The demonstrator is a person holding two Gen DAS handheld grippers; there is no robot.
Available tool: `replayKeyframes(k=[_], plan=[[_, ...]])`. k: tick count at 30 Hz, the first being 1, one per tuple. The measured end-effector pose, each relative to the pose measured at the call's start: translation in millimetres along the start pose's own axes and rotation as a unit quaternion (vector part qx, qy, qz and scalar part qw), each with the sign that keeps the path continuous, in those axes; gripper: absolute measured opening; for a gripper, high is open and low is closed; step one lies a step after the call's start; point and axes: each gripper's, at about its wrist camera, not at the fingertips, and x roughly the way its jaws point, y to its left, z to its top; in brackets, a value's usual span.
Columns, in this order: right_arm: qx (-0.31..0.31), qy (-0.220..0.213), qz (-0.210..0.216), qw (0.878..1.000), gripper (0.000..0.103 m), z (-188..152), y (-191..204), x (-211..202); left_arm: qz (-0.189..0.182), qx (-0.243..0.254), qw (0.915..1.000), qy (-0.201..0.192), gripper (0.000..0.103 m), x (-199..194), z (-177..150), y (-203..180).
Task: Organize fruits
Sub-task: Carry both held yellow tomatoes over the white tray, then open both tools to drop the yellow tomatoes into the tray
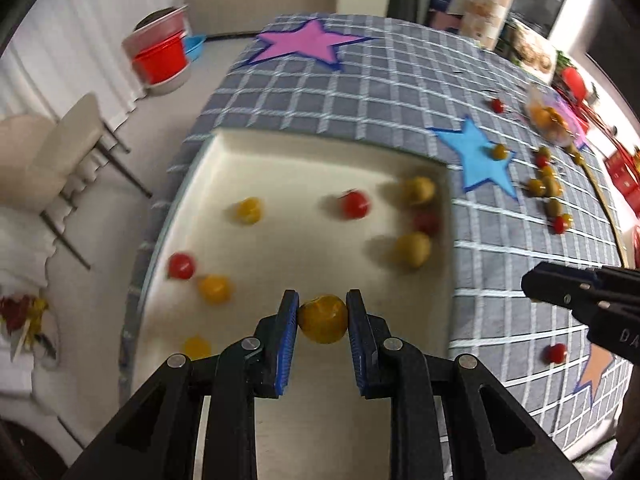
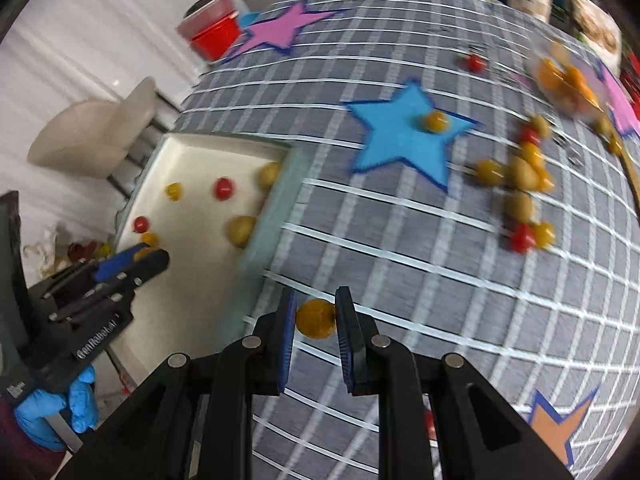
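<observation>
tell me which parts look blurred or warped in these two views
Left wrist view: the fruits in the white tray are smeared, while the held yellow fruit stays sharp. Right wrist view: the loose fruit pile streaks, and the grid cloth bulges from the fisheye.

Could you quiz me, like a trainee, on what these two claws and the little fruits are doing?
1. True or false: the left claw holds a yellow fruit above the white tray.
2. What does the right claw hold? A) a red fruit B) an orange-yellow fruit C) nothing
3. Fill in: one loose fruit lies on the ___ star on the checked cloth.

Key: 1 true; 2 B; 3 blue.
</observation>
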Motion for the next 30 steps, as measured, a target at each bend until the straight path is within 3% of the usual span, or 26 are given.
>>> replayKeyframes(k=[12,30], plan=[[-0.067,0.042,0.03,0.996,0.022,29,71,45,0.025,-0.05,0.9983,0.014,0.026,16,-25,38],[-0.084,0.065,-0.009,0.994,0.022,34,87,89,0.029,-0.052,0.9979,0.024,0.026,28,-33,41]])
